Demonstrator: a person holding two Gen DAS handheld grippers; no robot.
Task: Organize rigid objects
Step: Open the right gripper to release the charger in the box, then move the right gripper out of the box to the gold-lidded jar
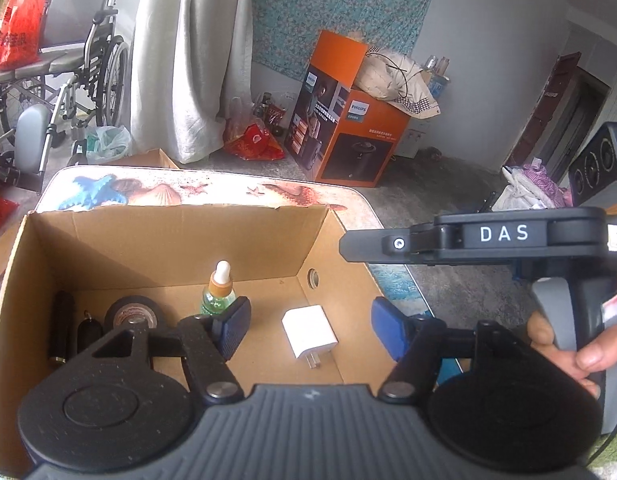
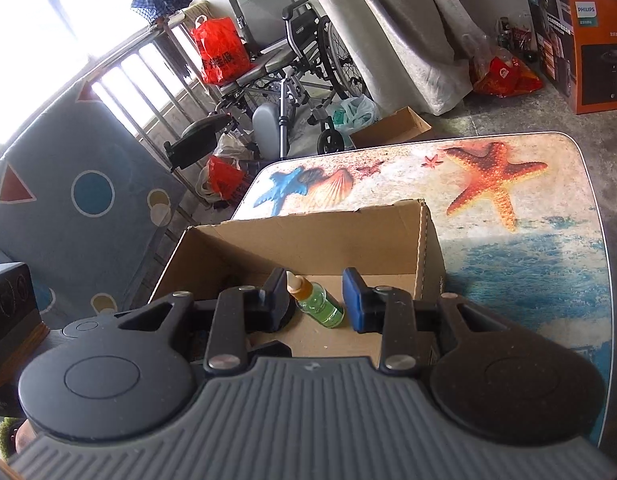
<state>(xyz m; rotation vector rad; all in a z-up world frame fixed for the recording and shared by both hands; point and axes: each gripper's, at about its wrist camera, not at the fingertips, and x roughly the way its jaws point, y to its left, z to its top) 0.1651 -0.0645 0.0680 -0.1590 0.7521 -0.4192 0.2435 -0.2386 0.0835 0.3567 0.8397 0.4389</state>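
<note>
An open cardboard box (image 1: pixel 180 240) stands on the seashell-print table (image 2: pixel 508 240). On its floor are a green dropper bottle (image 1: pixel 217 292), a white plug adapter (image 1: pixel 309 334), a roll of black tape (image 1: pixel 134 312) and two dark cylinders (image 1: pixel 62 326). My left gripper (image 1: pixel 310 330) is open and empty above the box, with the adapter below its gap. My right gripper (image 2: pixel 316 300) is open over the box, with the dropper bottle (image 2: pixel 318 300) lying between its pads but not clamped. The right gripper's body (image 1: pixel 504 236) shows from the side in the left wrist view.
The box's right wall (image 2: pixel 426 248) stands next to the right gripper's blue pad (image 2: pixel 354 300). Beyond the table are a wheelchair (image 2: pixel 292 52), an orange Philips carton (image 1: pixel 340 120), red bags (image 2: pixel 220 50) and a small cardboard box (image 2: pixel 392 126) on the floor.
</note>
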